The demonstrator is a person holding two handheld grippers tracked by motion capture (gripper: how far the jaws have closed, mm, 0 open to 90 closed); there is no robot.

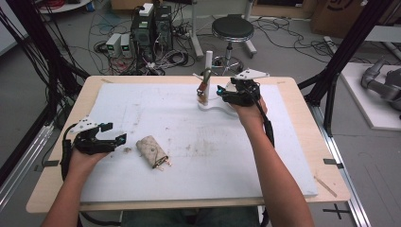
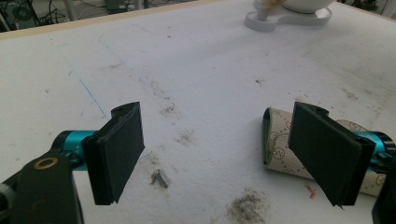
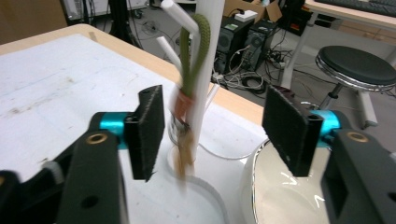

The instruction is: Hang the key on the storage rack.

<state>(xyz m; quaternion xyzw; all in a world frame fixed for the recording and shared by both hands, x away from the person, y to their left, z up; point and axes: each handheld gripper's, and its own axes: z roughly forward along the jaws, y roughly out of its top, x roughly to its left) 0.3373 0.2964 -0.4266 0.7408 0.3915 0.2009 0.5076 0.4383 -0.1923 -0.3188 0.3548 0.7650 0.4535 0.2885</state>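
A beige patterned key pouch [image 1: 152, 152] lies on the white mat, metal bits at its near end. My left gripper [image 1: 120, 138] rests just left of it, open; in the left gripper view the pouch [image 2: 280, 144] sits behind the right-hand jaw of that gripper [image 2: 224, 154], untouched. At the back stands a white peg stand [image 1: 208, 71] with a key ring on a green loop [image 1: 204, 87] hanging from a peg. My right gripper [image 1: 220, 92] is beside the stand, open. In the right gripper view the loop [image 3: 194, 56] and blurred keys hang just beyond the parted jaws of this gripper [image 3: 219, 135].
The stand's flat white base [image 1: 215, 106] carries a round white dish [image 3: 275, 186] under my right hand. A small grey scrap [image 2: 160, 178] and dirt marks lie on the mat [image 1: 189, 142]. Behind the table are a black stool [image 1: 232, 28] and computer cases [image 1: 151, 26].
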